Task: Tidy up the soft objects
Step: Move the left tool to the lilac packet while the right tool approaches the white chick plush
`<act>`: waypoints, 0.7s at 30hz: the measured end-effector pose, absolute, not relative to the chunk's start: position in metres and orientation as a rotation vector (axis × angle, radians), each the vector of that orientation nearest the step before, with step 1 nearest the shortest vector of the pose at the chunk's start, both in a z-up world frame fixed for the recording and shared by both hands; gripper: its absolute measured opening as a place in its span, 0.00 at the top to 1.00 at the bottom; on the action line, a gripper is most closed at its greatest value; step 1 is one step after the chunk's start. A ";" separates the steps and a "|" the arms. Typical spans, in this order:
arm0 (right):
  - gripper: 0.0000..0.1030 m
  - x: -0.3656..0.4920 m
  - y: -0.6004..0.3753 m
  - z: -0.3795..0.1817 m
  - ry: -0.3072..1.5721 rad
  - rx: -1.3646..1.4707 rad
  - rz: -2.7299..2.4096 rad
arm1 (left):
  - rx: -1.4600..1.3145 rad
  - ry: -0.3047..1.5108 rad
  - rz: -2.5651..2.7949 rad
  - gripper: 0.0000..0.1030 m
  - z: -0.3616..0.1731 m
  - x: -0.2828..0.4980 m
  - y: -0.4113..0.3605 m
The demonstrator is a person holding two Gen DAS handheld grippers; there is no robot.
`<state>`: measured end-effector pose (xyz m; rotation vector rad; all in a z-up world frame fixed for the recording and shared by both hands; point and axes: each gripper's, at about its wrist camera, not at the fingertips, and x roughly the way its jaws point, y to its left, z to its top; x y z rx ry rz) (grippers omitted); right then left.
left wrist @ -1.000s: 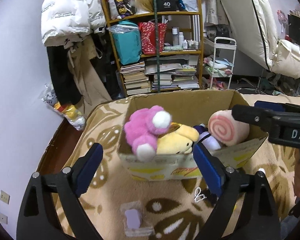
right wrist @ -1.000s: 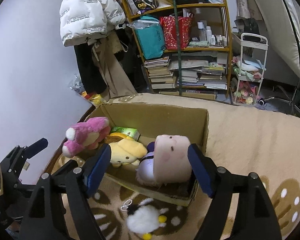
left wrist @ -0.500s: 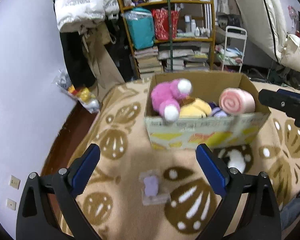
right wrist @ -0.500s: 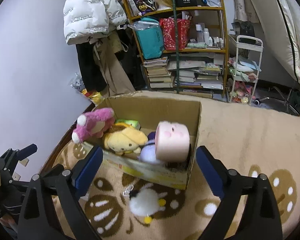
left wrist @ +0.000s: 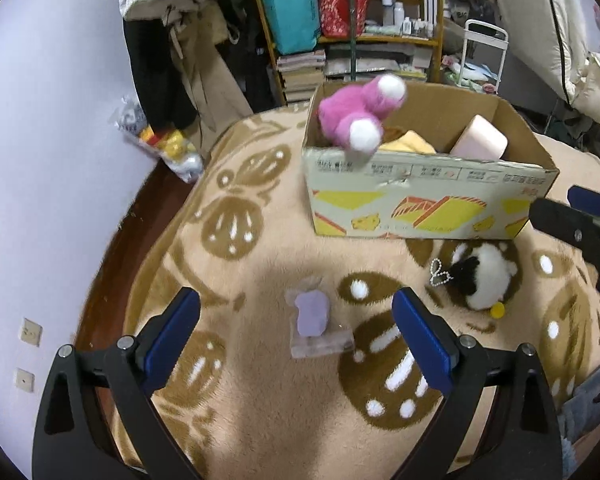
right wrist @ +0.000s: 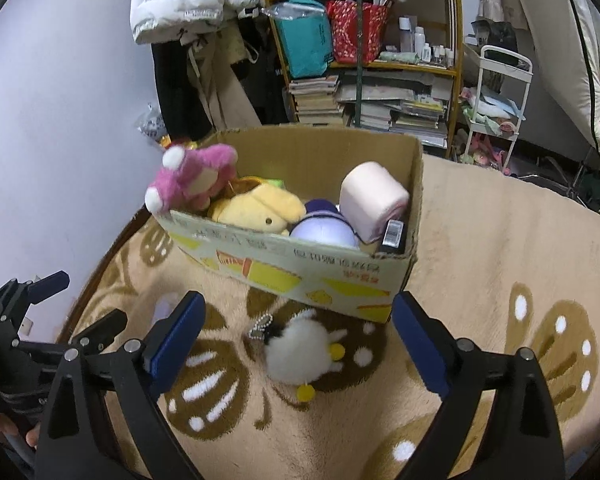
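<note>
A cardboard box stands on a beige patterned rug. It holds a pink plush draped over its rim, a yellow plush, a purple plush and a pink roll-shaped plush. On the rug in front lie a small purple toy in clear wrapping and a white and black fluffy plush. My left gripper hangs open above the purple toy. My right gripper stands open above the white plush. Neither touches anything.
A crowded wooden shelf with books and bags stands behind the box, with hanging coats to its left and a white cart to its right. The rug meets dark floor by the left wall.
Both grippers have pulled back from the box and tilted down toward the rug. The right jaws opened wider off the pink roll plush, which stays in the box. The loose toys now sit between the fingers.
</note>
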<state>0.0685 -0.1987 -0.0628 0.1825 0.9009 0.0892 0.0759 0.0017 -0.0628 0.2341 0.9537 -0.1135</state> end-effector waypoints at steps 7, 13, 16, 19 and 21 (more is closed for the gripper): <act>0.04 0.078 -0.194 -0.083 0.958 0.166 0.086 | 0.199 1.019 -0.120 0.07 -0.079 0.092 0.006; 0.05 0.087 -0.185 -0.101 1.020 0.137 0.097 | 0.153 1.091 -0.117 0.07 -0.099 0.114 0.009; 0.05 0.091 -0.179 -0.109 1.037 0.111 0.092 | 0.149 1.114 -0.106 0.07 -0.107 0.122 0.010; 0.05 0.094 -0.177 -0.116 1.057 0.098 0.092 | 0.125 1.146 -0.103 0.07 -0.116 0.129 0.012; 0.05 0.095 -0.175 -0.119 1.066 0.090 0.091 | 0.110 1.172 -0.099 0.07 -0.122 0.132 0.014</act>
